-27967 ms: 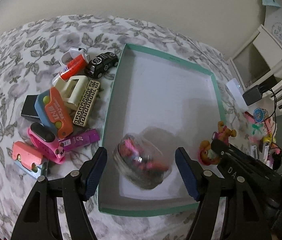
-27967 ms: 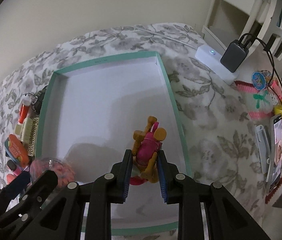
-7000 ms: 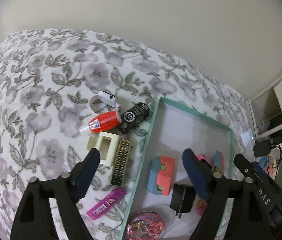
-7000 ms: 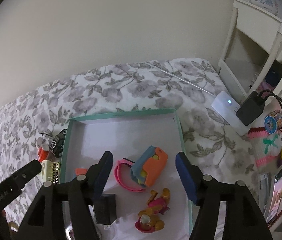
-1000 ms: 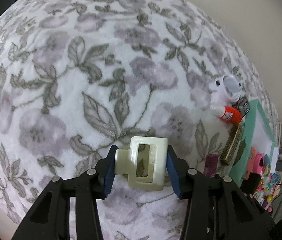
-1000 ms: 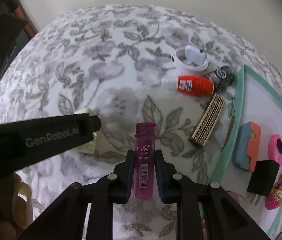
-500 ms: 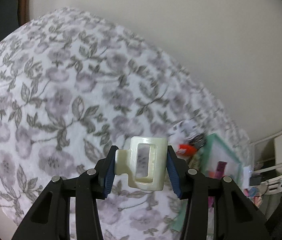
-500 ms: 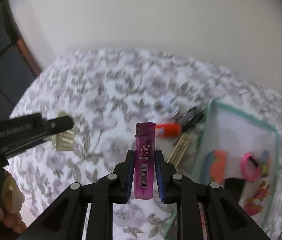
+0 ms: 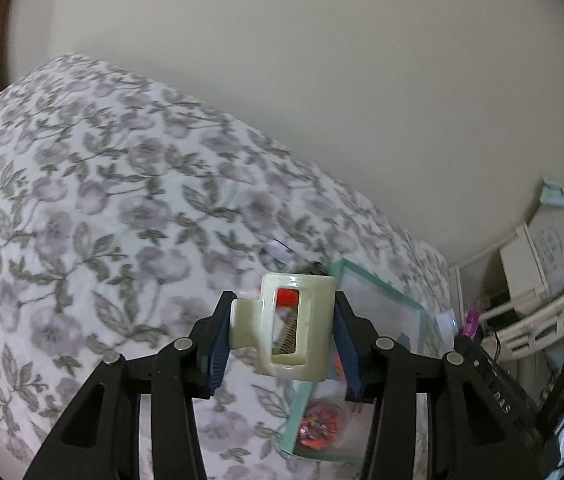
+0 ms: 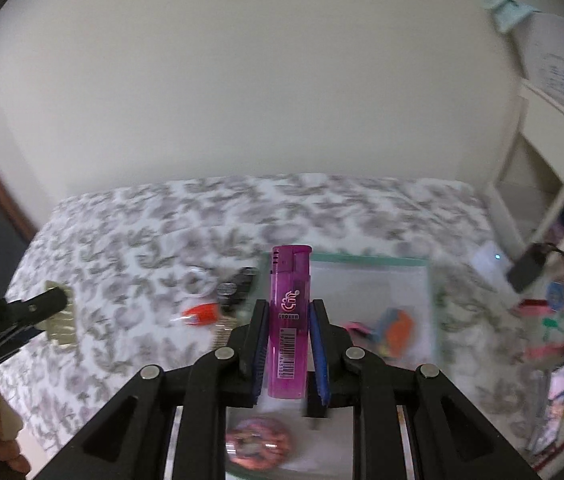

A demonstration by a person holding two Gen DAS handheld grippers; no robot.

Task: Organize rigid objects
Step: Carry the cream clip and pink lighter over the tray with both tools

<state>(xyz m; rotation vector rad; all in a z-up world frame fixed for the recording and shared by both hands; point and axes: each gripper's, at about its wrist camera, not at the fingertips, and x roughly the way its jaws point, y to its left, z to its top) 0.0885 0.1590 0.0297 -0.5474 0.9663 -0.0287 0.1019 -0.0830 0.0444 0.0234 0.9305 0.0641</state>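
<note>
My left gripper (image 9: 284, 334) is shut on a cream plastic clip (image 9: 286, 327) and holds it in the air above the floral bed cover. My right gripper (image 10: 289, 342) is shut on a purple lighter (image 10: 288, 320), upright, above the near part of the teal-rimmed tray (image 10: 366, 259). The tray also shows in the left wrist view (image 9: 386, 290). It holds an orange and blue toy (image 10: 396, 330), a pink band (image 10: 356, 326) and a round clear case of pink bits (image 10: 259, 446). An orange tube (image 10: 199, 314), a black toy car (image 10: 237, 284) and a white ring (image 10: 197, 282) lie left of the tray.
A floral cover (image 9: 81, 216) spreads under everything. A white shelf unit (image 10: 554, 152) and a black charger with cable (image 10: 528, 270) stand at the right. A pile of small colourful items (image 10: 562, 344) lies right of the tray. The wall is close behind.
Both grippers have swung right toward the tray, each still holding its object. The tray now lies straight ahead of the right gripper.
</note>
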